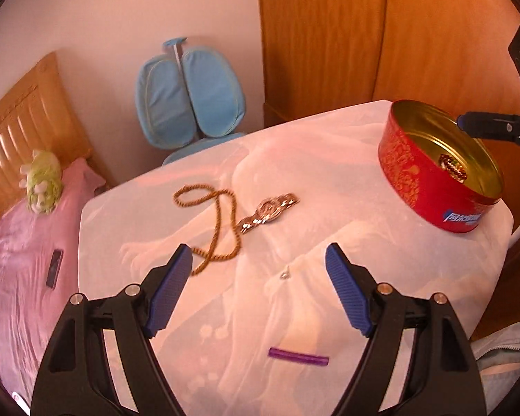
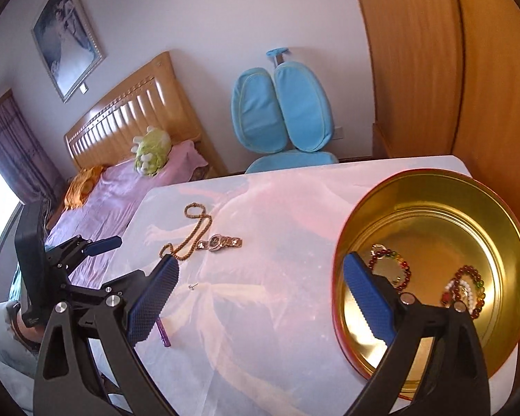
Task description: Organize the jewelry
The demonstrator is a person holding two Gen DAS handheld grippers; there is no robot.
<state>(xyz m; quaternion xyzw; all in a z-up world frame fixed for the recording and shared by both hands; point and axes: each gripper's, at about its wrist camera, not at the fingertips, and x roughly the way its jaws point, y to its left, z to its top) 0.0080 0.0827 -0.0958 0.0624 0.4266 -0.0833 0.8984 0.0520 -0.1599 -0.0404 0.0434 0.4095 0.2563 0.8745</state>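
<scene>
The worktop [image 1: 329, 159], draped in pale cloth, carries a round red tin [image 1: 430, 187] at its right end, gold inside, with beaded bracelets [image 2: 464, 291] on its floor. Both the left gripper [image 1: 258, 267] and the right gripper [image 2: 260, 280] hang with jaws wide and empty. A brown bead necklace [image 1: 222, 225] lies mid-worktop touching a metal watch [image 1: 268, 213]. Nearer lie a purple stick [image 1: 298, 360] and a tiny earring [image 1: 285, 275].

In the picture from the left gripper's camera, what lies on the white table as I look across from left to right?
Brown bead necklace → silver watch → small earring → red tin, which is open, with a beaded bracelet inside. The purple stick lies nearer the camera, below the earring.
</scene>
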